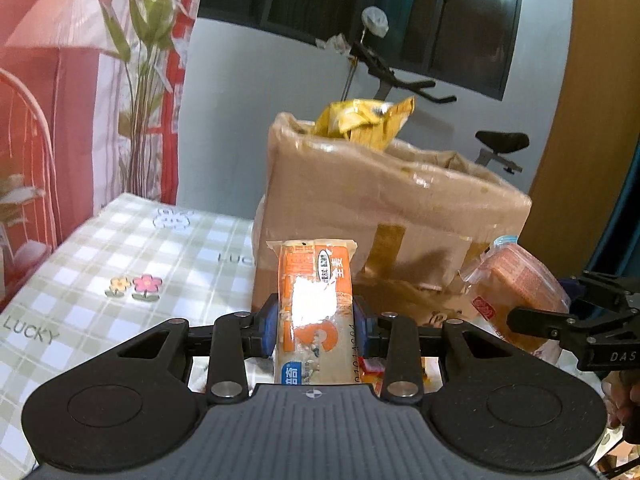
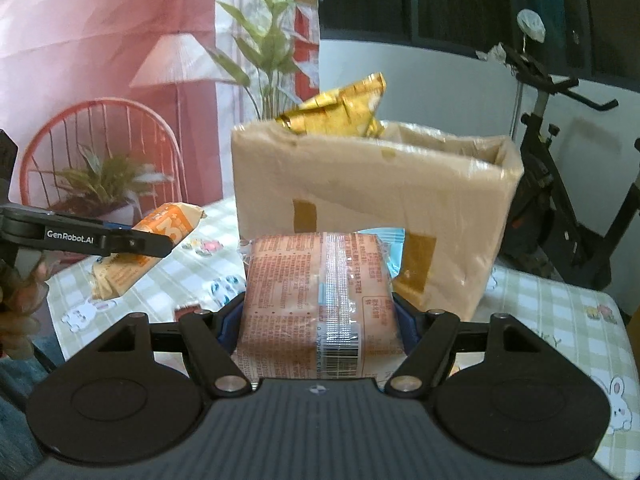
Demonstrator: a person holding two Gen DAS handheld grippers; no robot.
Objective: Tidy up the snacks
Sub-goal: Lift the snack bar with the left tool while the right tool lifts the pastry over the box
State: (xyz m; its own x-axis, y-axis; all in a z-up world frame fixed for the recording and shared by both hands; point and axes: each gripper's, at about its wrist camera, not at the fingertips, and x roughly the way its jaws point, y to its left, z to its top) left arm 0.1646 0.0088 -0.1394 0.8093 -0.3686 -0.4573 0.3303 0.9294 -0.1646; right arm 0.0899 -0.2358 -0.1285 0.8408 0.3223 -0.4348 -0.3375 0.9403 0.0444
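- Left gripper point(image 1: 315, 326): blue pads pressed against both sides of an orange snack bar point(image 1: 314, 312), held upright above the checked tablecloth point(image 1: 120, 264).
- Right gripper point(image 2: 319, 320): jaws closed on a wider pink-orange snack packet point(image 2: 320, 300), barcode facing the camera.
- Cardboard box point(image 2: 372, 204): open-topped, standing on the table just behind both packets; a gold foil packet point(image 2: 340, 110) protrudes from it.
- Background: exercise bike point(image 2: 560, 160).

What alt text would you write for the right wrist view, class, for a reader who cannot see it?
The right gripper is shut on a pinkish snack pack, held up before an open cardboard box with a gold packet sticking out. At left, the left gripper holds an orange snack bar above the checked tablecloth.
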